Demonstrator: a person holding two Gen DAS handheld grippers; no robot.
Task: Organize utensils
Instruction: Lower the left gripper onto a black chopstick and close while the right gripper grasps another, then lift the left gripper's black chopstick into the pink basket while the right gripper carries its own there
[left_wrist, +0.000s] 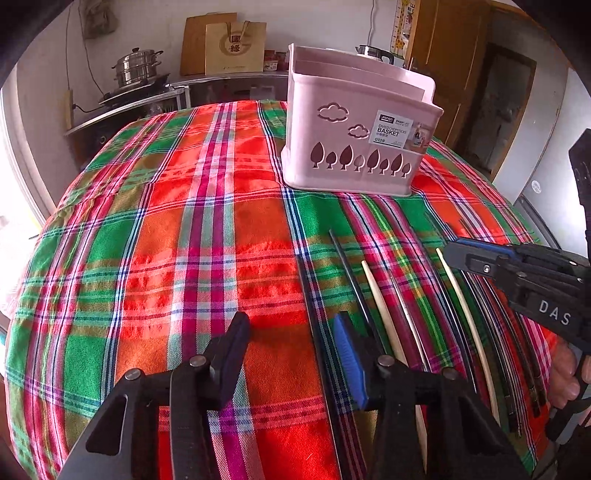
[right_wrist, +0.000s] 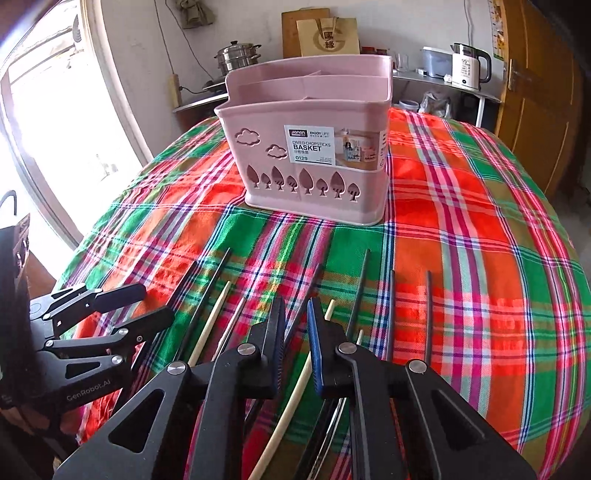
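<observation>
Both tongs, left (left_wrist: 291, 354) and right (right_wrist: 296, 339), gape released; pink basket (right_wrist: 314, 177) label reads "DIVIDED CHOPSTICKS BASKET 0129".

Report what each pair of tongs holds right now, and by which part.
Nothing is held. The left tongs are open above the plaid tablecloth. The right tongs are open over the loose chopsticks, gripping none.

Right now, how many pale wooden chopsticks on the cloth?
2: one pale chopstick left of the right tool, one seen between its fingers. Others may be hidden under the tools.
</observation>
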